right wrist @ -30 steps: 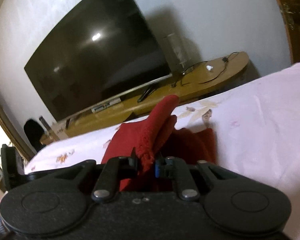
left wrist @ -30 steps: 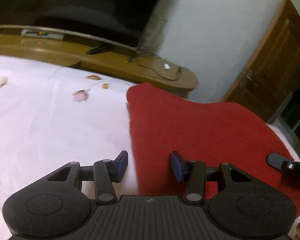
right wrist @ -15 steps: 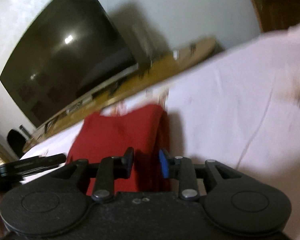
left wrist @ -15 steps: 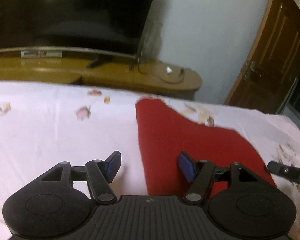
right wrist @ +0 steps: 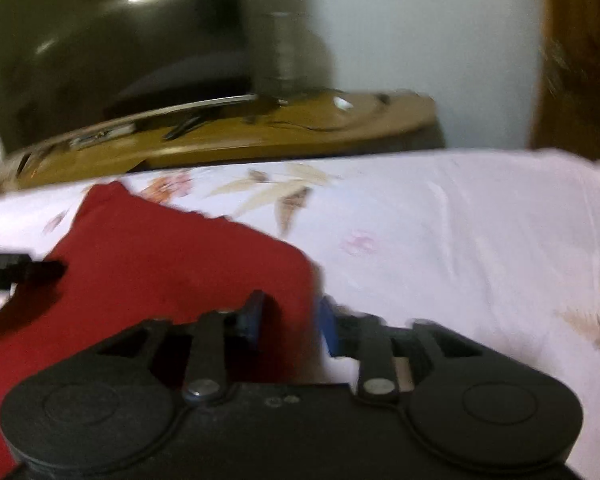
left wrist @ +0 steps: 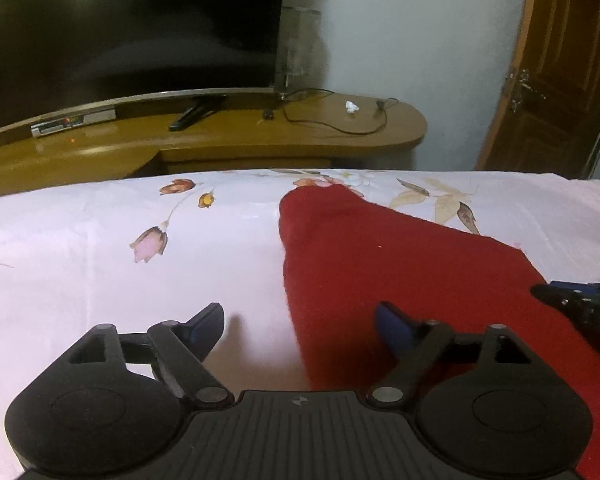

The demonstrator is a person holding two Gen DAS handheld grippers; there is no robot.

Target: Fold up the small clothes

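Red garment [left wrist: 400,264] lies flat on bed [left wrist: 100,264]; soft, limp, light. Left hand-held gripper [left wrist: 300,320] open, empty, just been widening. Right hand-held gripper [right wrist: 288,320] part-open, straddling the edge. Judged best grasped at corners.

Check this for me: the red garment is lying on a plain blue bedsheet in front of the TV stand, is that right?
Not quite. The bedsheet is white with a flower print, not plain blue, as the left wrist view shows. The rest holds: the red garment lies on it, in front of the TV stand.
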